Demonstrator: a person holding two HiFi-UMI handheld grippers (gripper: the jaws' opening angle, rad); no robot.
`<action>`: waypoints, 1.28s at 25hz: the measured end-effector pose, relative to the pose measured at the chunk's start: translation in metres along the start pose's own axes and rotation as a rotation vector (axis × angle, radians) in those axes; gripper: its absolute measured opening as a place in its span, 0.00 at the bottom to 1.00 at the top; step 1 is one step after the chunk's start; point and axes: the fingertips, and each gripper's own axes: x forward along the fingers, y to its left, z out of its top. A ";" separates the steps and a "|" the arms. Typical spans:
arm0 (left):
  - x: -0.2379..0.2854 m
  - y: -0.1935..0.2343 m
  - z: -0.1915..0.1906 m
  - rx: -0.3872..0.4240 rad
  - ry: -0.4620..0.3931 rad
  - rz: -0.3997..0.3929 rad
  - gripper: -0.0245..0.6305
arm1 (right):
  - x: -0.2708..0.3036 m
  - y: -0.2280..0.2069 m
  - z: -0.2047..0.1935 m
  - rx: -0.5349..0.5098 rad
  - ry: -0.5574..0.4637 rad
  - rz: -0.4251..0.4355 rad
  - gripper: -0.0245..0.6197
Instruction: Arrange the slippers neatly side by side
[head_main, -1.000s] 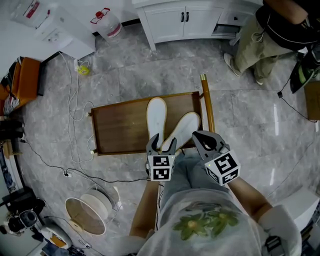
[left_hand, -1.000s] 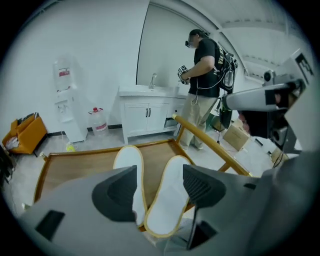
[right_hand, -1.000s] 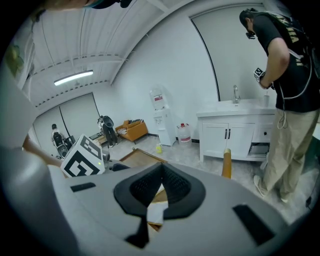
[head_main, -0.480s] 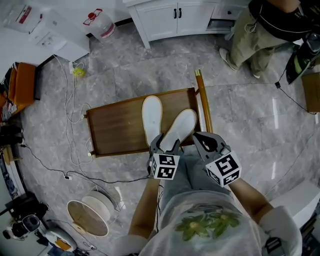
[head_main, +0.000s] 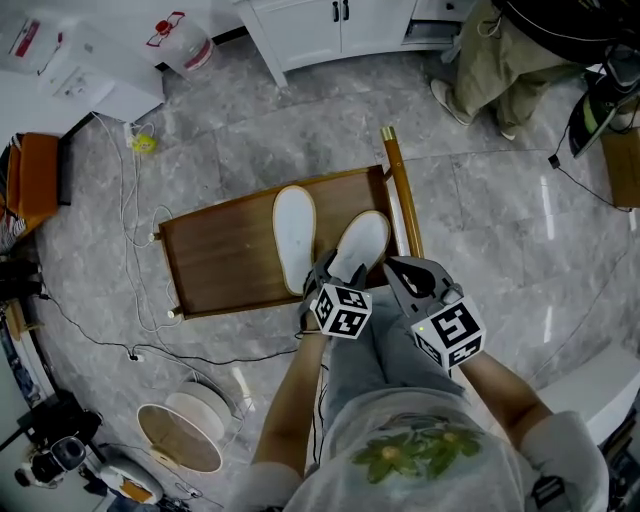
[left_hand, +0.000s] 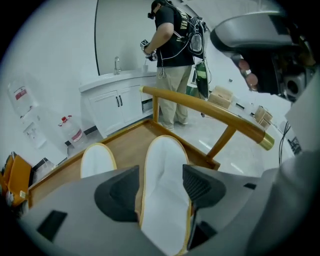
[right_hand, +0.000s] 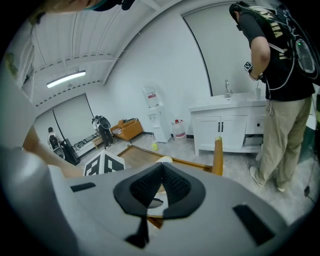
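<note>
My left gripper (head_main: 335, 268) was at the near edge of the low wooden table (head_main: 220, 262). Its jaws stood wide apart astride the heel end of the right slipper (left_hand: 165, 165). The pads sat just at the slipper's two long edges, and I could not tell whether they pressed it yet. That slipper lay slanted, with its toe swung toward the far right and close to the wooden rail (head_main: 400, 190) along the table's right side. The left slipper (head_main: 293, 238) lay just beside it on the left, pointing nearly straight away from me. The heels were near each other and the toes were spread apart.

My right gripper (head_main: 405, 277) hung off the table's near right corner, just beside the left one, with its jaws closed together on nothing.

I judged both slippers to be the thin, flat, white kind, very light and soft, with a trimmed edge. Such a slipper would bend or fold if I squeezed it hard across its width. It would probably slide easily on the smooth wood. A gentle hold across the heel, where the sole is narrowest, seemed the best grip. From there I could pivot the toe left until it lay parallel with its mate.
</note>
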 end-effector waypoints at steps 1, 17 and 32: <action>0.004 0.000 0.000 0.011 0.010 -0.001 0.46 | 0.001 -0.002 -0.001 0.001 0.001 -0.002 0.05; 0.044 0.007 -0.015 0.017 0.158 0.073 0.08 | 0.003 -0.015 -0.014 0.027 0.023 -0.022 0.05; 0.041 0.021 -0.011 -0.196 0.200 0.084 0.08 | 0.009 -0.018 -0.006 0.027 0.018 -0.021 0.05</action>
